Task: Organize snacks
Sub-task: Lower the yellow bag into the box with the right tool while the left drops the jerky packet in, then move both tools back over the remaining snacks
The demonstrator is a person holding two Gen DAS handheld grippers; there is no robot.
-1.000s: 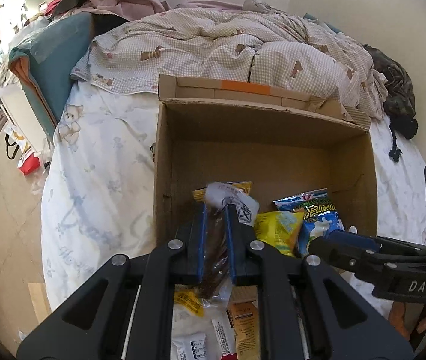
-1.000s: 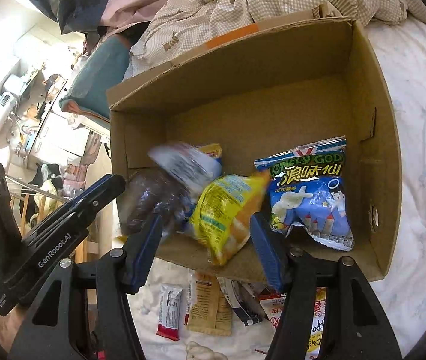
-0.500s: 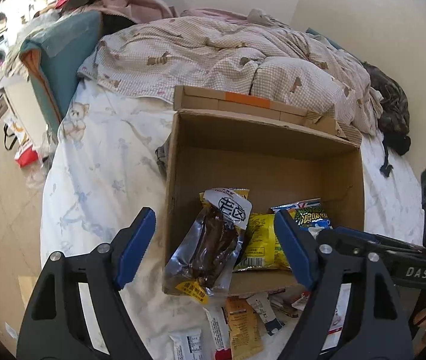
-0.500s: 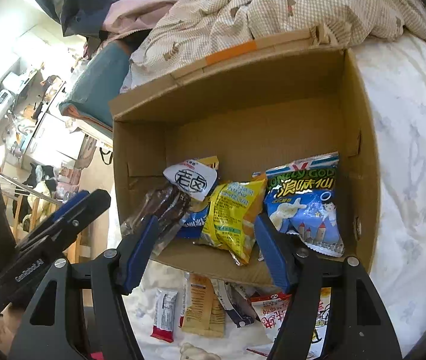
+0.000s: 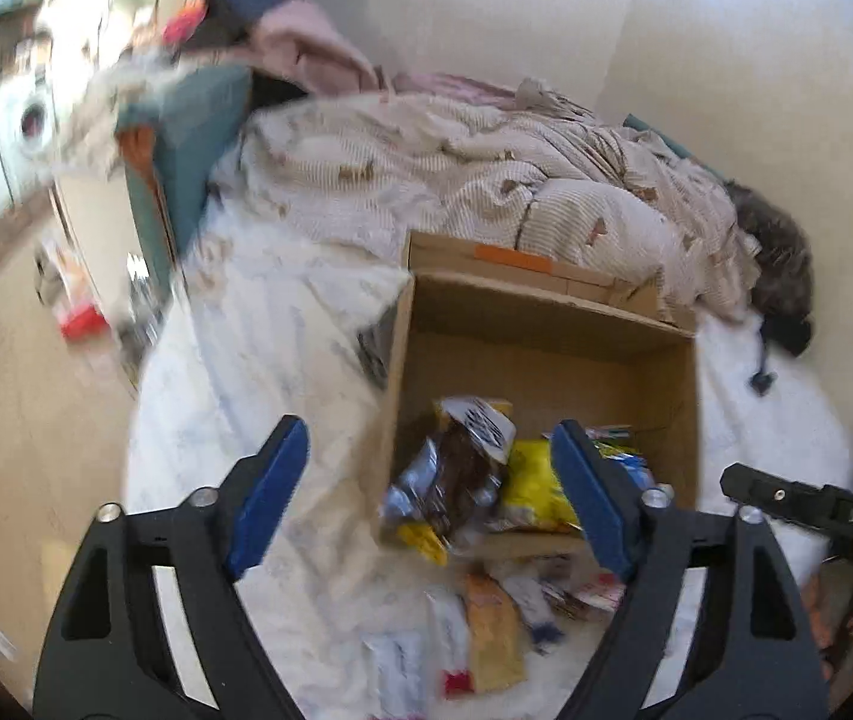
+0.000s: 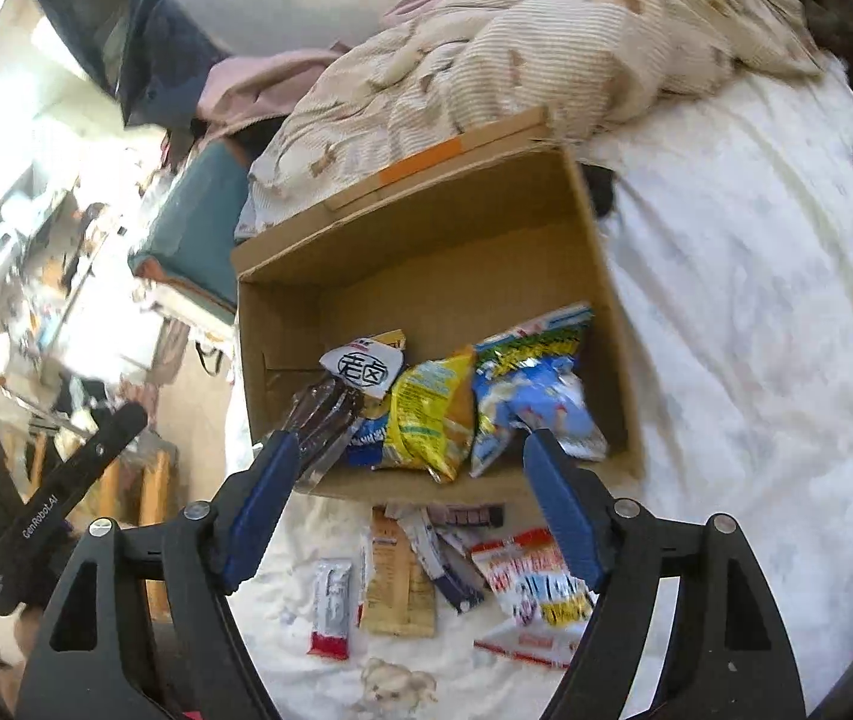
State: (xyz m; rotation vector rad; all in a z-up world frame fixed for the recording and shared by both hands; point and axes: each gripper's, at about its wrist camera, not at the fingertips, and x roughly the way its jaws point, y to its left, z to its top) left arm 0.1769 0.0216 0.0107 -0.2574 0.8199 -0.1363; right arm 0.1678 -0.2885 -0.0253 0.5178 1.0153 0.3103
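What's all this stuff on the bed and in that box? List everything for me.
cardboard box: 1, brown, open on the bed
clear pack of dark snack: 1, box's left, over the front edge
yellow bag: 1, box middle
blue-green bag: 1, box right
loose packets: several, mixed colours, on the white sheet before the box
checked quilt: 1, beige, behind the box
left claw: open, empty
right claw: open, empty

Cardboard box (image 6: pixel 426 276) sits on bed sheet (image 6: pixel 756 330), duvet (image 6: pixel 546 42) behind it. Inside, L to R: jerky pack (image 6: pixel 336 396), chip bag (image 6: pixel 432 414), puffed-snack bag (image 6: pixel 534 384). Loose packets (image 6: pixel 402 570) lie on sheet in front of box.
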